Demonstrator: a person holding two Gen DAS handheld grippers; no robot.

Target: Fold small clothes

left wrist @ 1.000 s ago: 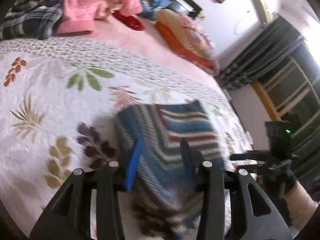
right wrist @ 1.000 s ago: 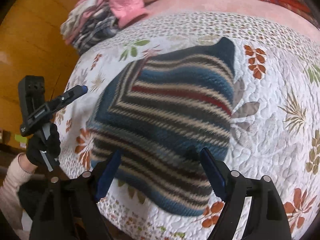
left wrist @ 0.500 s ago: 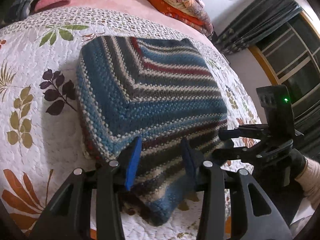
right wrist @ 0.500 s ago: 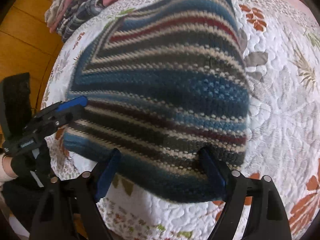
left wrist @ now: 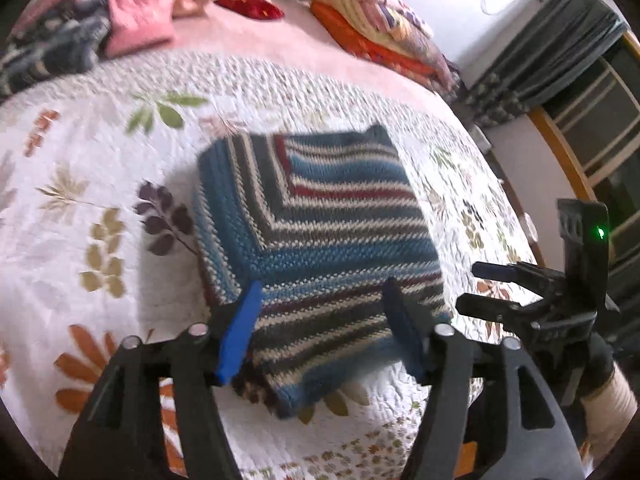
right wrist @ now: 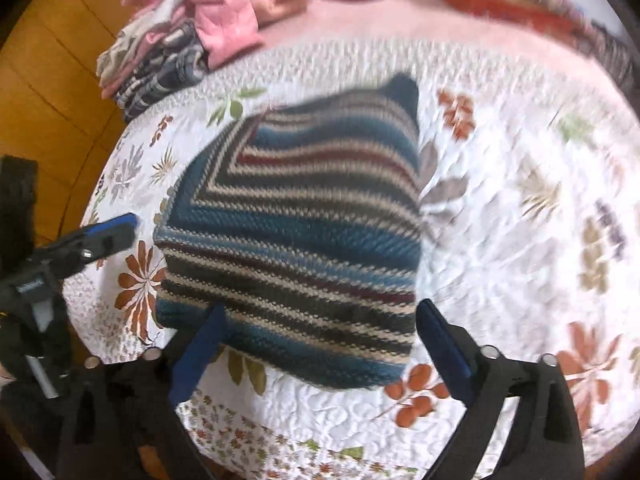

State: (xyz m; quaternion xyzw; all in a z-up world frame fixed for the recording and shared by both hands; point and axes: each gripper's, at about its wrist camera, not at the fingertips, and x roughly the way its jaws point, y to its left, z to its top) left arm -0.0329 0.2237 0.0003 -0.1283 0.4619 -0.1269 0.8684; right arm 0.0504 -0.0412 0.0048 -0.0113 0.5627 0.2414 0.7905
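A folded knitted garment (left wrist: pixel 316 236) with blue, cream, grey and red stripes lies flat on the floral quilt (left wrist: pixel 80 184); the right wrist view shows the same garment (right wrist: pixel 296 236). My left gripper (left wrist: pixel 320 320) hovers open over its near edge, nothing between the blue pads. My right gripper (right wrist: pixel 320 332) is also open, its fingers spread wide above the garment's near edge and holding nothing. Each gripper shows in the other's view: the right one (left wrist: pixel 492 288) off the bed's right edge, the left one (right wrist: pixel 108 236) at the bed's left edge.
A pile of pink and plaid clothes (right wrist: pixel 180 44) lies at the far side of the bed. Stacked orange and patterned bedding (left wrist: pixel 376 32) sits by the headboard. Dark curtains (left wrist: pixel 552 48) and a window are to the right. Wooden floor (right wrist: pixel 48 92) borders the bed.
Both grippers have pulled back and up from the garment, which now looks smaller in both views. The left gripper's jaws have spread wider than before.
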